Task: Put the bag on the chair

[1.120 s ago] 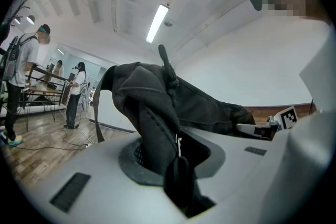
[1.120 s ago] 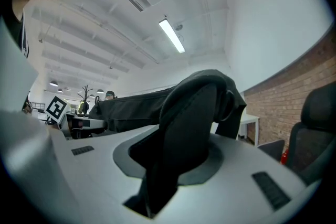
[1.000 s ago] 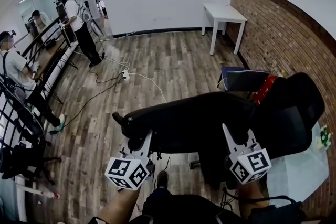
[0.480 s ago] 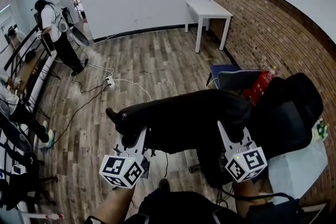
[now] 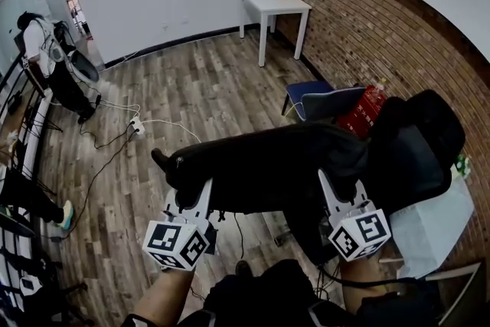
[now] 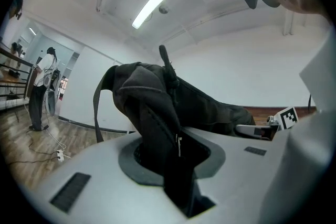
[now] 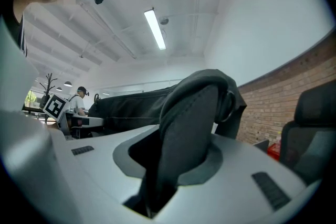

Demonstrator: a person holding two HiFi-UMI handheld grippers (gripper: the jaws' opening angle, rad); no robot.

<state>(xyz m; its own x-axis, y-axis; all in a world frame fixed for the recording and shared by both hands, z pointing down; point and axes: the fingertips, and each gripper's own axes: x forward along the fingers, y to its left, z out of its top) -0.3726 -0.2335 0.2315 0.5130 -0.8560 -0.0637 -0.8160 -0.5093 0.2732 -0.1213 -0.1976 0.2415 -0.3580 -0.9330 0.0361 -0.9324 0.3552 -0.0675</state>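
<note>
- Upper left of the head view: a person [image 5: 47, 50] stands far off on the wooden floor [image 5: 184, 80], with a power strip [image 5: 138, 122] and loose cables lying below and right of them.
- Lower left of centre: the left gripper [image 5: 200, 195] reaches up into the picture, and its tips disappear under the left end of the bag [image 5: 268, 168].
- In the left gripper view its jaws are pinched on a thick fold of black bag cloth, which fills the gap between them. A zip pull hangs at the fold, and a strap loops off to the left.
- Centre: the bag is a long black one, stretched sideways between the two grippers and held clear above the floor. It rests on nothing visible.
- Lower right of centre: the right gripper [image 5: 331, 186] meets the right end of the bag.
- In the right gripper view its jaws are clamped on a padded black band of the bag, which arches up out of the gap.
- Right: the black chair [image 5: 421, 153] stands just beyond the bag's right end. The two overlap in the picture, but contact cannot be judged.
- Upper right: a white table [image 5: 273, 2] stands against the brick wall [image 5: 360, 19], well apart from the bag.
</note>
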